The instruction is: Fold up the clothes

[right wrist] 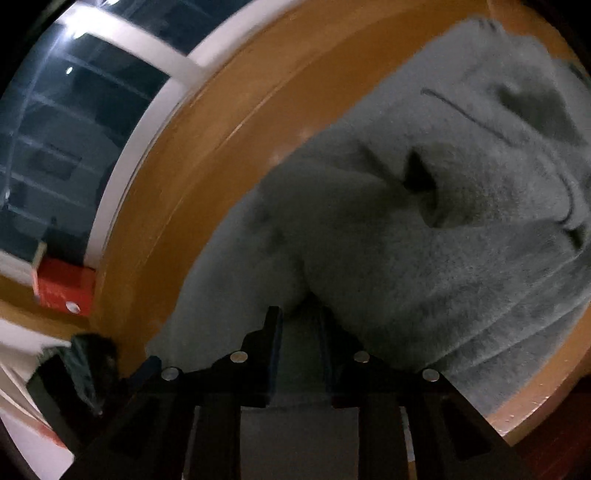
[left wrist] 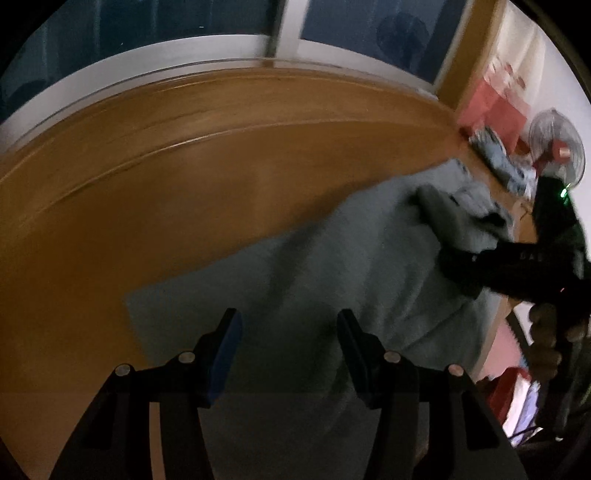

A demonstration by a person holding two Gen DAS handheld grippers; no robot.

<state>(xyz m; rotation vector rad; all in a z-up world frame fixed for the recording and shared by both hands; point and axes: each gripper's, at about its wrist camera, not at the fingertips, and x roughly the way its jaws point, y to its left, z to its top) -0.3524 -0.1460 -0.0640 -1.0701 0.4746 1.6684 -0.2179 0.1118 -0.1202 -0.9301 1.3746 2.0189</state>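
A wide brown surface (left wrist: 155, 206) runs beneath a dark window (left wrist: 147, 33) with a white frame. On it lies a pale grey fleece garment (left wrist: 332, 266), flat at its near corner and bunched into folds toward the right edge. The left gripper (left wrist: 290, 354) hovers above the flat part, jaws wide apart, nothing between them. The right gripper (right wrist: 300, 343) sits low over the bunched fleece, jaws narrowly parted with cloth showing in the gap; whether the pads press it cannot be told. A hand (left wrist: 546, 339) holds its black handle. A red box (right wrist: 64, 286) sits by the window. A small fan (left wrist: 557, 147) stands beyond the surface's right end.
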